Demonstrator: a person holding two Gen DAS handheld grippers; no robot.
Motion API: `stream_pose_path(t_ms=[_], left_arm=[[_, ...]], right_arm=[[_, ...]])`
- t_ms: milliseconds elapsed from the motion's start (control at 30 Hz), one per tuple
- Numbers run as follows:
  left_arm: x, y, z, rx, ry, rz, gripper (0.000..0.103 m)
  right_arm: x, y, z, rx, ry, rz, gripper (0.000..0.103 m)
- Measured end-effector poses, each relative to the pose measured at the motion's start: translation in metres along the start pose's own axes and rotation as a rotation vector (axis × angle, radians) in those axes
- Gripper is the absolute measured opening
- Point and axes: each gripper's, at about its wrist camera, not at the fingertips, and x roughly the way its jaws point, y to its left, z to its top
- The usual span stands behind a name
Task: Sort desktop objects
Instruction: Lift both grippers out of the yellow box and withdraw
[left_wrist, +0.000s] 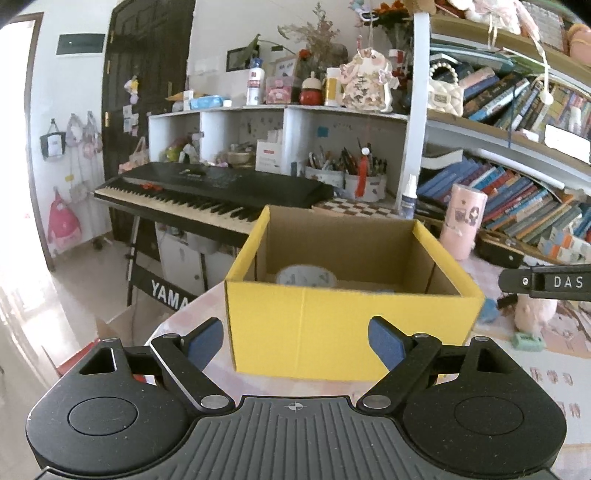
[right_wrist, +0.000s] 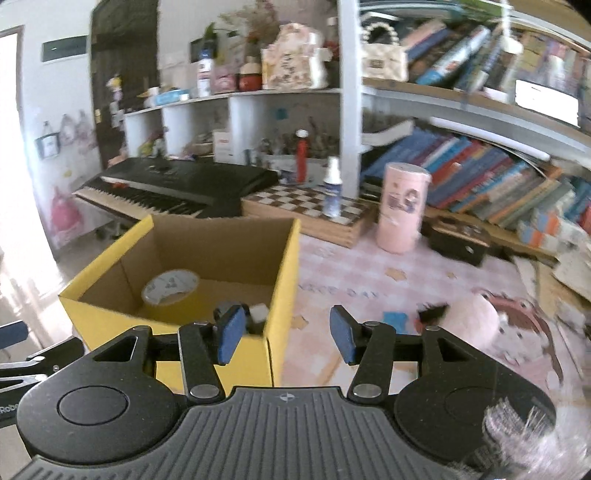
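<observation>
The left gripper (left_wrist: 295, 341) is hovering with its fingers spread wide and empty before the yellow box (left_wrist: 343, 332) on the pink surface (right_wrist: 369, 273). The right gripper (right_wrist: 287, 334) is holding its fingers apart, empty, over the box's corner. Inside are lying a tape roll (right_wrist: 170, 286) and a small block (right_wrist: 257, 314). Beyond, a pink canister (right_wrist: 402, 206) is standing.

Open yellow box (left_wrist: 343, 332) (tape roll (right_wrist: 170, 287) inside)

A lived-in home room: keyboard piano (left_wrist: 207, 195), crammed bookshelves (left_wrist: 517, 192), hanging bags (left_wrist: 79, 134), plush toy (right_wrist: 480, 325).
</observation>
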Motion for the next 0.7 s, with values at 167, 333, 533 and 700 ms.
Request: stream_pose_path(t_ms=[167, 333, 533, 700], left_arm=[[-0.013, 0.002, -0.011, 0.033, 0.01, -0.011, 0.088], [-0.02, 0.008, -0.019, 0.045, 0.036, -0.016, 0.088], [-0.025, 0.012, -0.028, 0.042, 0.071, -0.032, 0.094], [-0.027, 0.008, -0.037, 0.088, 0.106, -0.034, 0.094]], right_arm=[[-0.016, -0.002, -0.026, 0.054, 0.031, -0.079, 0.051], [-0.031, 0.007, -0.052, 0.089, 0.066, -0.116, 0.051], [-0.049, 0.031, -0.078, 0.074, 0.084, -0.121, 0.059], [-0.054, 0.045, -0.092, 0.036, 0.127, -0.095, 0.066]])
